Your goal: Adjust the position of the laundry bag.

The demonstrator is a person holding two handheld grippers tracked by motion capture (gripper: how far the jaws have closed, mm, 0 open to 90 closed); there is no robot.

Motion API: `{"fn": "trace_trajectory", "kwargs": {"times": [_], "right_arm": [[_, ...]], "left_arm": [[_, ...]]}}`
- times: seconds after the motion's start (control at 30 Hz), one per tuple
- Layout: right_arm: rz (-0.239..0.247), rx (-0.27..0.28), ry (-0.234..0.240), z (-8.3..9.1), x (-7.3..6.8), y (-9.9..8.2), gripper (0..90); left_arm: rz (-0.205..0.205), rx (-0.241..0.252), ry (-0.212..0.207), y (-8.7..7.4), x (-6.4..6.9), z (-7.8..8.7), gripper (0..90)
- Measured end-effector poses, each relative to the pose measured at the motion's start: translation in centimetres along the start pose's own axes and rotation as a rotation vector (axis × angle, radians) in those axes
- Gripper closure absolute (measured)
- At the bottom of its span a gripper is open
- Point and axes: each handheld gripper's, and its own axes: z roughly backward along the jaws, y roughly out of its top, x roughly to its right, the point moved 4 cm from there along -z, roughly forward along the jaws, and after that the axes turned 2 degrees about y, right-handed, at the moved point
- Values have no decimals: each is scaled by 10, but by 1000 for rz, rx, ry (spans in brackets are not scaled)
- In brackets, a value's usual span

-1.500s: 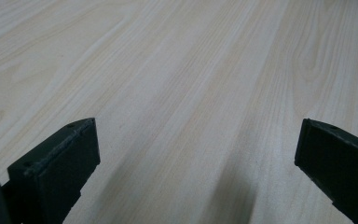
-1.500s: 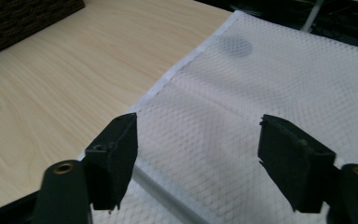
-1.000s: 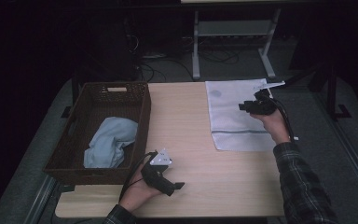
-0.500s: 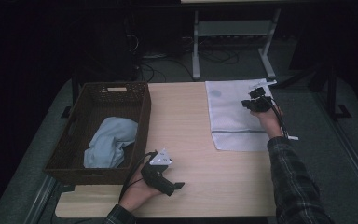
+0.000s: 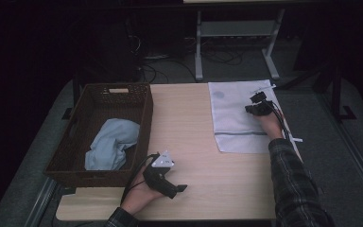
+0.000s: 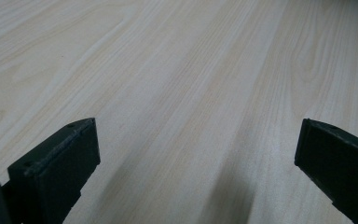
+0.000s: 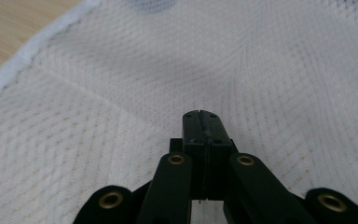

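Note:
A white mesh bag (image 5: 236, 118) lies flat on the right side of the wooden table (image 5: 194, 142). My right gripper (image 5: 254, 105) is down on the bag's far right part. In the right gripper view its jaws (image 7: 200, 114) are pressed together on the mesh (image 7: 98, 93), and creases in the fabric run toward their tip. My left gripper (image 5: 176, 190) rests near the table's front edge, beside the basket. It stands open (image 6: 196, 140) over bare wood with nothing between its fingers.
A dark wicker basket (image 5: 144, 123) stands at the table's left and holds a crumpled light blue cloth (image 5: 108, 142). A metal stand (image 5: 236, 33) and cables lie on the floor behind the table.
My right gripper has shifted a little over the far part of the mesh bag and settled lower on it. The left gripper has stayed in place.

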Motion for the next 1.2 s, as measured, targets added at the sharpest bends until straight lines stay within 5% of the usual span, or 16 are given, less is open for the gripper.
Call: {"fn": "trace_trajectory", "kwargs": {"times": [0.7,1.2], "right_arm": [[2,-76,-43,1,-10,-9,898],[-26,-57,-27,13,-19,-24,898]], "left_arm": [[-4,0,3,0,1,0,0],[-1,4,-1,0,1,0,0]]}}
